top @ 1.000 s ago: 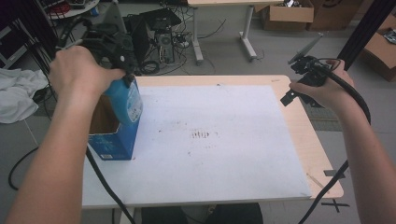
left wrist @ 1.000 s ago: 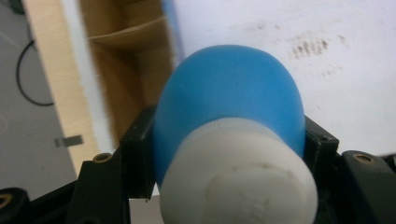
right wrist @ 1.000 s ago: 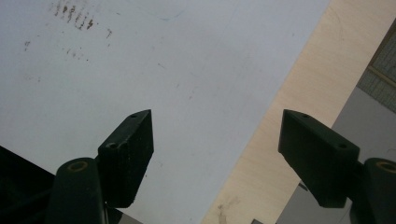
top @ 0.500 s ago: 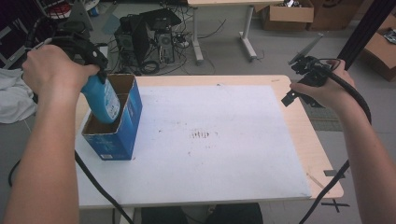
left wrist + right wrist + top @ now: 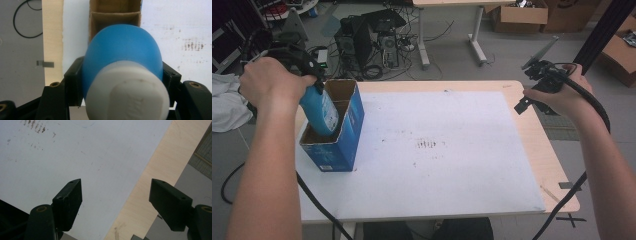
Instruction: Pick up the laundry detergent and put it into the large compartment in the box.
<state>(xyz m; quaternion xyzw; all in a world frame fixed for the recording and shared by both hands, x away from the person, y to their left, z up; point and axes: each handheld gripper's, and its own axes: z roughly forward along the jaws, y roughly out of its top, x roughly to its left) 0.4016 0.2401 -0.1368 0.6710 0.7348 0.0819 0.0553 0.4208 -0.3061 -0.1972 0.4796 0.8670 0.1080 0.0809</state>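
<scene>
The left claw (image 5: 314,85) is clamped on a blue bottle (image 5: 319,110), its black jaws pressed against the bottle's shoulder on either side, just below the white cap (image 5: 127,92). The bottle is held tilted, cap end up toward the hand, with its lower end dipped into the open top of a blue carton (image 5: 339,142). In the left gripper view the carton's brown cardboard inside is seen beyond the bottle, split by a cardboard divider (image 5: 115,13) into two compartments; which one the bottle enters cannot be told. The carton stands upright near the left edge of the bench (image 5: 532,145), on the white sheet (image 5: 447,165) that covers most of it. A patch of dark smudges (image 5: 427,145) is seen on the sheet, well apart from the carton. The right claw (image 5: 116,200) is held with its jaws spread wide and nothing between them, over the right edge of the sheet and the bare wooden strip beside it.
</scene>
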